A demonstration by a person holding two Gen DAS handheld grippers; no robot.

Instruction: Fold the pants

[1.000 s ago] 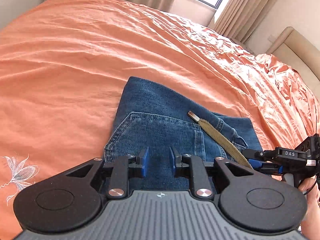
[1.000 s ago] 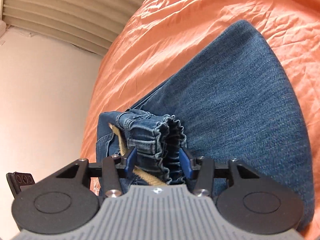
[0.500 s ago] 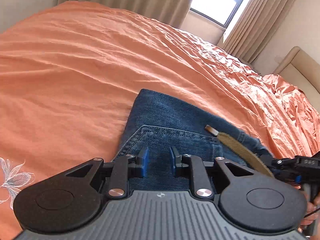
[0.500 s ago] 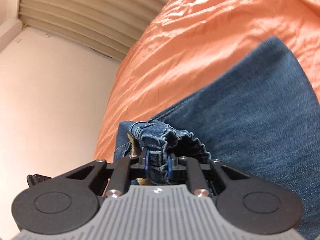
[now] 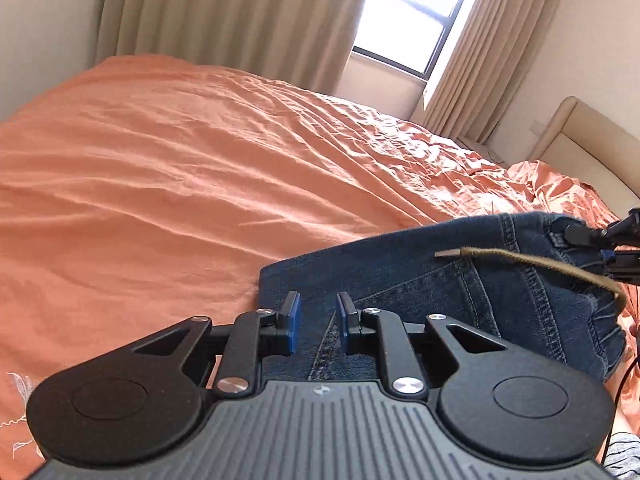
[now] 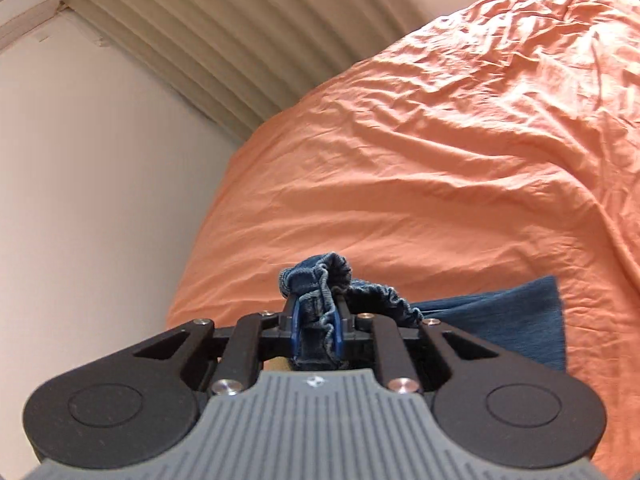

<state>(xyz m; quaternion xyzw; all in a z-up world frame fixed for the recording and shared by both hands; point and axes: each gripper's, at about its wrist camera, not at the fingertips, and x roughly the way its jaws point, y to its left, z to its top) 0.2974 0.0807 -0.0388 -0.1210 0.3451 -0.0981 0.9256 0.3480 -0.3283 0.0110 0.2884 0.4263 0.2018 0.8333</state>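
Dark blue jeans [image 5: 460, 292] lie on the orange bed sheet [image 5: 160, 200], their right end raised off it. My right gripper [image 6: 316, 320] is shut on the bunched elastic waistband [image 6: 316, 276] and holds it up in the air. The left wrist view shows it at the far right edge [image 5: 612, 246], at the waistband corner. A tan cord with a metal tip [image 5: 520, 258] sticks out from the waist. My left gripper [image 5: 318, 320] hovers at the jeans' near left part. Its jaws are closing. Flat denim shows in the gap and the pads [image 5: 294, 318] do not press on it.
The wrinkled orange sheet [image 6: 440, 160] covers the whole bed. Beige curtains [image 5: 224, 12] and a window [image 5: 404, 28] stand behind it. A padded beige headboard [image 5: 580, 140] is at the right, and a pale wall [image 6: 100, 180] flanks the bed in the right wrist view.
My right gripper shut on the bunched waistband and rose, lifting that end of the jeans off the sheet. The left gripper tilted upward, so more of the room shows.
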